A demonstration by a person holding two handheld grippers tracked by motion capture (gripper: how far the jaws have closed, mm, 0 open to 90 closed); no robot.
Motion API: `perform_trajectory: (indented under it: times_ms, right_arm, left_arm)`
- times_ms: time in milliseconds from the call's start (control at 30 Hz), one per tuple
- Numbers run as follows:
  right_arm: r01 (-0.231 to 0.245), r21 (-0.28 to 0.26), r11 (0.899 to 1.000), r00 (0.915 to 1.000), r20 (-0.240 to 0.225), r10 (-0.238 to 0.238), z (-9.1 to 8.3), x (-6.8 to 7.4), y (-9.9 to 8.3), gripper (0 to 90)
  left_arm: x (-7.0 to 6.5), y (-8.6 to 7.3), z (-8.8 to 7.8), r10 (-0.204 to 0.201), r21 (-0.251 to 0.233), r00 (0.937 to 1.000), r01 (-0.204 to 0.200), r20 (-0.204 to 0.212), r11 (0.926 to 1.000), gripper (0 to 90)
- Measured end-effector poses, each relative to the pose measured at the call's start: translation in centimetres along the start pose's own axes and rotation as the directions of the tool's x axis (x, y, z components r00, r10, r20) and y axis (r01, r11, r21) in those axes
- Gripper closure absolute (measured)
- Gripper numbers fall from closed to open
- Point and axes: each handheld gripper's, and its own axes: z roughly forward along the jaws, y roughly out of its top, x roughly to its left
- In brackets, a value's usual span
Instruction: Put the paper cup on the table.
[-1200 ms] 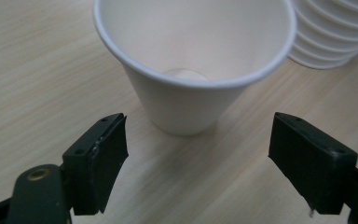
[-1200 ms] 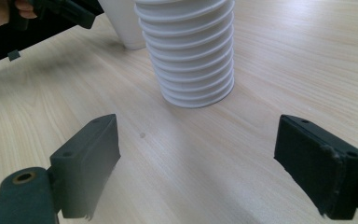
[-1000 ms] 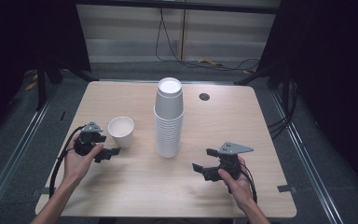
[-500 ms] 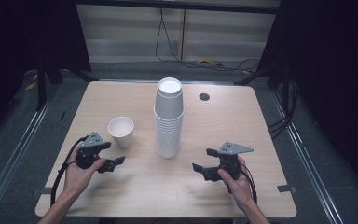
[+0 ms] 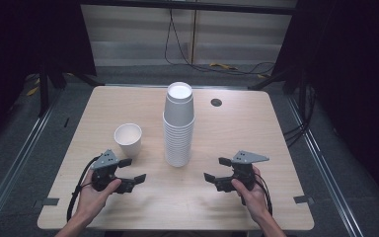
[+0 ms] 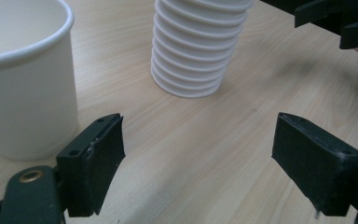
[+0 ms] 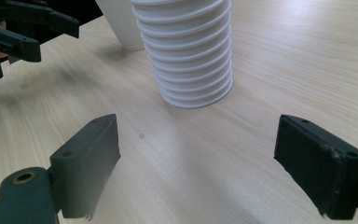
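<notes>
High view: single cup (image 5: 128,139) standing at 1 o'clock of left gripper (image 5: 132,170), apart; cup stack (image 5: 178,126) mid-table; right gripper (image 5: 216,169) at 5 o'clock of stack
Left gripper view: jaws apart, empty; single cup at 10 o'clock
Right gripper view: jaws spread, empty; stack at 12 o'clock

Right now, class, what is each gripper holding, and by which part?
Nothing: the left gripper and the right gripper are both open over bare table.

White cups (image 5: 179,126) — pale wooden table (image 5: 256,133)

Pale wooden table (image 5: 256,133), grey floor (image 5: 39,128)
</notes>
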Motion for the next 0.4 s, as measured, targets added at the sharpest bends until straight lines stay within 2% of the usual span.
perform_trajectory:
  times_ms: [67, 133, 167, 233, 333, 367, 400]
  right_arm:
    - [-0.003, 0.002, 1.000, 1.0000, 0.003, 0.003, 0.0, 0.0, 0.0, 13.7]
    - [0.004, 0.003, 1.000, 1.0000, 0.001, -0.004, 0.1, 0.0, 0.0, 13.8]
    - [0.002, 0.005, 1.000, 1.0000, 0.001, -0.002, 0.1, 0.0, -0.1, 13.7]
    - [0.006, 0.009, 1.000, 1.0000, 0.000, -0.006, 0.2, 0.1, -0.1, 13.7]
    - [0.007, 0.016, 1.000, 1.0000, 0.001, -0.007, 0.3, -0.1, -0.2, 13.7]
    - [0.005, 0.018, 1.000, 1.0000, 0.003, -0.005, 0.3, -0.1, -0.2, 13.7]
    - [0.007, 0.019, 1.000, 0.9999, 0.009, -0.007, 0.3, -0.2, -0.2, 13.8]
  left_arm:
    - [-0.3, -0.2, 0.1, 0.006, -0.016, 1.0000, -0.006, 0.007, 0.9999, 16.4]
    - [-0.8, -0.8, 0.3, -0.024, -0.041, 0.9997, 0.024, 0.009, 0.9988, 16.4]
    - [-1.0, -1.1, 0.4, -0.023, -0.047, 0.9997, 0.024, 0.010, 0.9986, 16.4]
    - [-1.3, -1.1, 0.5, -0.011, -0.040, 0.9998, 0.012, 0.018, 0.9991, 16.4]
    - [-1.2, -1.2, 0.7, -0.038, -0.040, 0.9971, 0.041, 0.067, 0.9984, 16.3]
    - [-1.2, -1.4, 0.8, -0.031, -0.029, 0.9967, 0.033, 0.076, 0.9990, 16.4]
    - [-1.2, -1.5, 1.0, -0.015, -0.014, 0.9976, 0.016, 0.067, 0.9998, 16.3]
